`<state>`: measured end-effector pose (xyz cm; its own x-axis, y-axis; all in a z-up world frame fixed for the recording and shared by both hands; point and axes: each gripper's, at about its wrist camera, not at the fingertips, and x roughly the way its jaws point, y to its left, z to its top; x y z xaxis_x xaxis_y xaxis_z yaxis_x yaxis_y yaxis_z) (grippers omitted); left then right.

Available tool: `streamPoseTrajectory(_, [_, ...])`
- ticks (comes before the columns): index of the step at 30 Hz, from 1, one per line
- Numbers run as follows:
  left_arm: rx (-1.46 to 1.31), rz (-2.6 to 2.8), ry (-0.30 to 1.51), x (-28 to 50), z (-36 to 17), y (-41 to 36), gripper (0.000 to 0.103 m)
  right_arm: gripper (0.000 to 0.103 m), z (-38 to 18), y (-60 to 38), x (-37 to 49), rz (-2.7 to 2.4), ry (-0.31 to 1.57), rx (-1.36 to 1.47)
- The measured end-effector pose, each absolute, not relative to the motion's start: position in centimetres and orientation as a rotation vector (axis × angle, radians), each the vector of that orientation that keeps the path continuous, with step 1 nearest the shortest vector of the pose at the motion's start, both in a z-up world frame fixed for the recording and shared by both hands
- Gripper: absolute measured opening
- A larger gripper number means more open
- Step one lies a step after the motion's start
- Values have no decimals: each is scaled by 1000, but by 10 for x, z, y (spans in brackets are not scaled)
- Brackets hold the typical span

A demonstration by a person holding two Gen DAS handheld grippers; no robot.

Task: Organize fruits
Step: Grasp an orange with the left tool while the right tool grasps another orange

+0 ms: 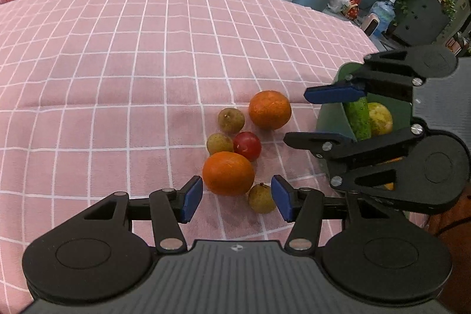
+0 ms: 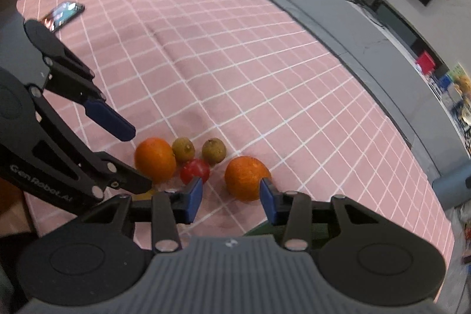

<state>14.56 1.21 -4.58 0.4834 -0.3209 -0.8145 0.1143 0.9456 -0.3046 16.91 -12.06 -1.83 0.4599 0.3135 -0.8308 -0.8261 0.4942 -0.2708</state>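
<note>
Oranges [image 1: 228, 173] appeared firm, round and liable to roll, best gripped across the middle; both left gripper [image 1: 237, 197] and right gripper [image 2: 231, 197] stood agape, empty.

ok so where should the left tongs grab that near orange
Grip the near orange across its widest middle, coming in from the left tongs' own side. It is round, so pads must sit on opposite flanks. A small brown fruit touches its right side and the red fruit sits behind, so close slowly.
</note>
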Motion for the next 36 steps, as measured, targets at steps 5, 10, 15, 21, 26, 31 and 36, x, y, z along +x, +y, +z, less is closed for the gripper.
streamPoseTrajectory(5, [-222, -262, 1059, 152, -50, 12, 63, 40, -31, -110, 187, 808, 842, -832])
streamPoseTrajectory(10, [-244, -246, 1079, 157, -54, 15, 62, 41, -41, -103, 204, 812, 891, -864])
streamPoseTrajectory(15, [-264, -240, 1091, 157, -58, 19, 57, 48, -49, -101, 213, 813, 930, -856])
streamPoseTrajectory(21, [-309, -250, 1094, 154, -56, 23, 46, 46, -57, -100, 216, 794, 946, -855])
streamPoseTrajectory(26, [-307, -236, 1081, 148, -54, 24, 44, 41, -59, -98, 213, 758, 938, -852])
streamPoseTrajectory(31, [-323, -218, 1052, 136, -48, 31, 43, 40, -52, -97, 206, 722, 897, -845])
streamPoseTrajectory(36, [-327, -209, 1024, 126, -34, 36, 42, 40, -33, -97, 195, 718, 864, -796])
